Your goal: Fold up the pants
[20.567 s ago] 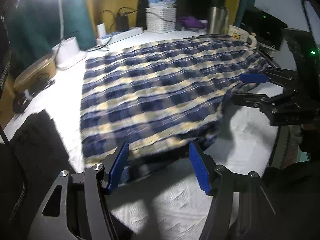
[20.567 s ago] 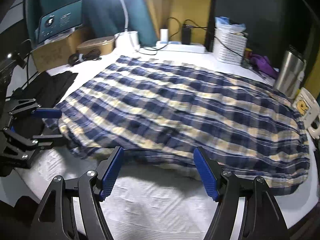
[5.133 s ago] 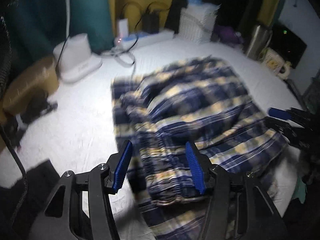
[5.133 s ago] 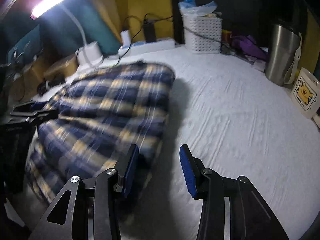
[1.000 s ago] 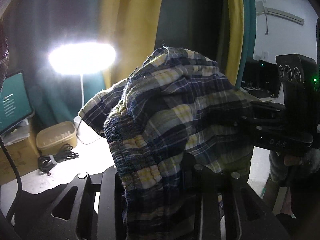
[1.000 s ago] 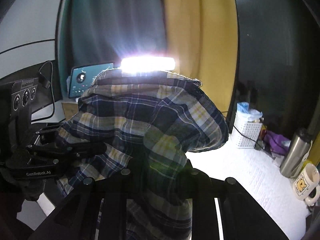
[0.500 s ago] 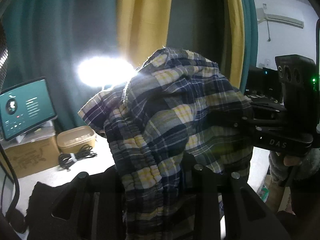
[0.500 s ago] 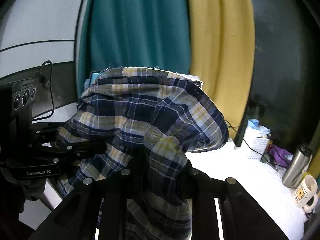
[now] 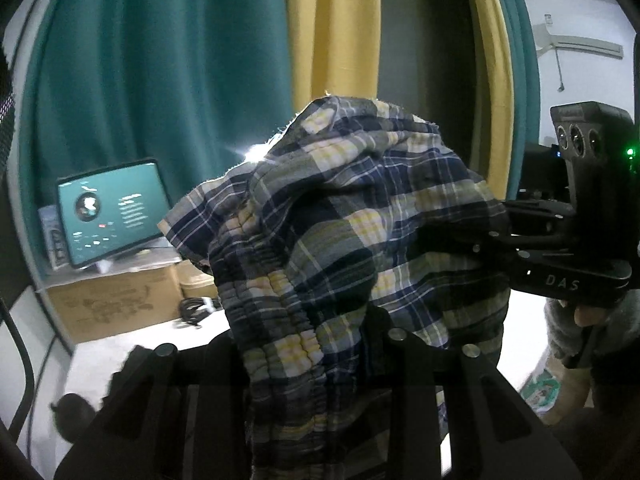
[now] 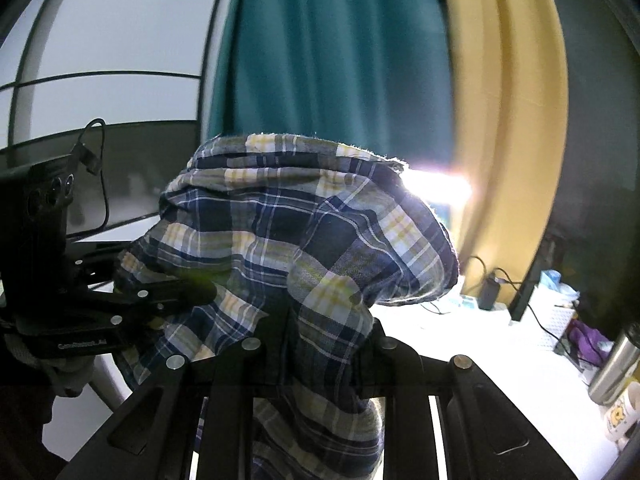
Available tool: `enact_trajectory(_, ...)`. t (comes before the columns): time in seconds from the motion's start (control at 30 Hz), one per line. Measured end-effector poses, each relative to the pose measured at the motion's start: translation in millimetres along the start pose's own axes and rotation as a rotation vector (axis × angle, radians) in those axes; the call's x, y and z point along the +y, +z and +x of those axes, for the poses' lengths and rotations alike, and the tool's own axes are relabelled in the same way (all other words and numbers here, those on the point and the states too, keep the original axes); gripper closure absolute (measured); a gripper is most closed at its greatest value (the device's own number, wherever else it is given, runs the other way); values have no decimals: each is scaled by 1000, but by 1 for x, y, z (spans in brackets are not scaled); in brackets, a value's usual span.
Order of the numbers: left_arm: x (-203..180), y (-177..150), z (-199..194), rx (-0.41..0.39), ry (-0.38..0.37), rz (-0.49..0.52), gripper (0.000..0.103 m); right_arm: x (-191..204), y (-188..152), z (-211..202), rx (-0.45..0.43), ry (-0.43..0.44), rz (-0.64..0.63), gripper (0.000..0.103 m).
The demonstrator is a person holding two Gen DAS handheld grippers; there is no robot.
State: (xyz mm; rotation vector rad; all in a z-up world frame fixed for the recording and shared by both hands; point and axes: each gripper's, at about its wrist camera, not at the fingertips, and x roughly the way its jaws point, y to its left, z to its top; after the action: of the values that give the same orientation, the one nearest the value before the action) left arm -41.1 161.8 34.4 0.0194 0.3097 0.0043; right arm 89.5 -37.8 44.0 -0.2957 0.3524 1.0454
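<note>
Teal and yellow curtains [image 9: 200, 80] fill the background ahead of our left gripper [image 9: 316, 344], with a lit tablet [image 9: 112, 212] on a cardboard box [image 9: 116, 304] off to its left. From the left wrist view, the plaid pants [image 9: 344, 240] are bunched up and raised off the white table [image 9: 132, 344], draped over and down between our gripper's two black fingers. Our jaws stand narrow with the elastic waistband cloth pinched between them. To the right, our right gripper [image 9: 496, 236] reaches in sideways and its tips vanish into the same bundle, a hand [image 9: 580, 316] showing under its body.

From the right wrist view, the same curtains hang behind, and a lamp glare [image 10: 436, 188] flares just past the cloth's right edge. Our right gripper [image 10: 316, 340] is closed to a narrow gap on a fold of the pants [image 10: 300, 232], which heap above its fingers and hang below. To its left, our left gripper [image 10: 172, 292] bites into the cloth's other side. Far right on the table [image 10: 460, 352] stand a steel tumbler [image 10: 612, 364] and a mug [image 10: 620, 412].
</note>
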Motion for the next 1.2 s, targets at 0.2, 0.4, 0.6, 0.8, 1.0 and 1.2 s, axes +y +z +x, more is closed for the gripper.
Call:
enact_trajectory(0.2,13,-4,-14,-5,46,-18,73,18,0,7,-9,35,12,80)
enact_trajectory(0.4,16,-16,-4,44,48,-31,73,5,-13,33,31,43,50,80)
enact_trajectory(0.6,26,-28,28,135,46,-46,73,-15,-34,78,107,62,108,80)
enact_trajectory(0.8,38,-41,66,219,50,-60,73,-38,-51,121,183,96,172,80)
enact_trajectory(1.0,46,-51,98,298,36,-69,73,-45,-63,149,245,111,225,80)
enact_trajectory(1.2,56,-65,126,377,33,-100,73,-54,-79,181,304,135,259,80)
